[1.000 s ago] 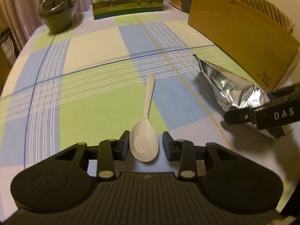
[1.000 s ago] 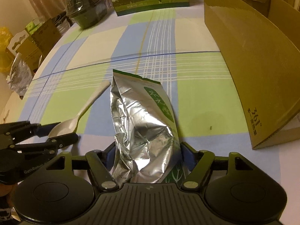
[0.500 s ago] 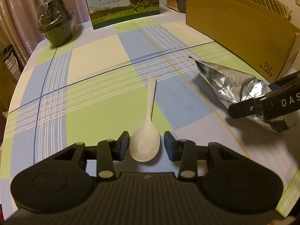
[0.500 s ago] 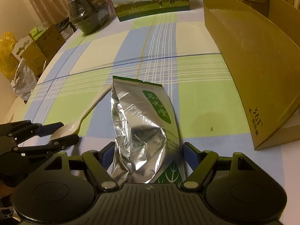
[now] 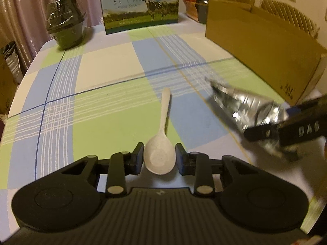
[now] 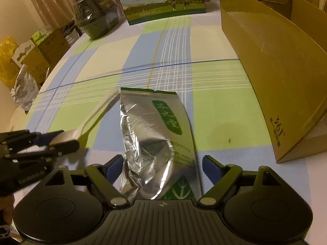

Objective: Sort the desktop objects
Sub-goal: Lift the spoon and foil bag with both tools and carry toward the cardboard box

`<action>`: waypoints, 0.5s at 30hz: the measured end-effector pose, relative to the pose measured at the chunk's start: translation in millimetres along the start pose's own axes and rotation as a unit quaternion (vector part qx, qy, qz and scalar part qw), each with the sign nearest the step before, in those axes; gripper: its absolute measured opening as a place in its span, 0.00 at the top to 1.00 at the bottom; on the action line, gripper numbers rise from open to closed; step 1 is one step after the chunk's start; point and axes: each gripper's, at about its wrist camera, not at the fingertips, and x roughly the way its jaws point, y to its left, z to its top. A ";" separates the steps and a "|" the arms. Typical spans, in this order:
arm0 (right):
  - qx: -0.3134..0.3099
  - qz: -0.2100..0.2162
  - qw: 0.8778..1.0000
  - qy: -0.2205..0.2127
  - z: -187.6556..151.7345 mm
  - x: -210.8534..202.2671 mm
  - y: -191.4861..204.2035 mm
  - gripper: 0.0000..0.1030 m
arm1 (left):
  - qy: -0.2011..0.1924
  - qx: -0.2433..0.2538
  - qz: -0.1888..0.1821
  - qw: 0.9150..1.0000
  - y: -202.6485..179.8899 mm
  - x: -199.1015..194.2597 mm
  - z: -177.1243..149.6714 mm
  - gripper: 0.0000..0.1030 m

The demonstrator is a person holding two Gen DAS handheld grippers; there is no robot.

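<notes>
Checked tablecloth (image 5: 106, 110) dropping away under both cameras: both loads now lifted since a second ago. Left gripper (image 5: 159, 158) clamped on white spoon (image 5: 160, 155) bowl. Right gripper (image 6: 158, 168) pinching foil tea pouch (image 6: 155, 134), airborne, motion-blurred. Cardboard box (image 6: 271, 65) nearby, likely destination.

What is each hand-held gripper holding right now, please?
Left hand-held gripper: shut on the spoon.
Right hand-held gripper: shut on the foil pouch.
</notes>
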 end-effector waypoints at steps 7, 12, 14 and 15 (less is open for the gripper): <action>-0.021 -0.014 1.000 0.000 0.0 6.0 3.5 0.12 | -0.007 -0.022 -0.008 1.000 2.8 -1.6 4.2 0.74; -0.036 -0.029 0.999 0.000 2.2 12.2 8.0 0.11 | -0.006 -0.028 -0.006 1.000 4.1 -1.0 4.7 0.74; -0.040 -0.033 0.999 0.000 2.8 14.1 9.1 0.11 | -0.006 -0.029 -0.007 1.000 4.2 -0.7 4.7 0.74; -0.044 -0.034 0.998 0.001 3.0 15.1 9.5 0.11 | -0.006 -0.030 -0.007 1.000 4.0 -0.5 4.8 0.74</action>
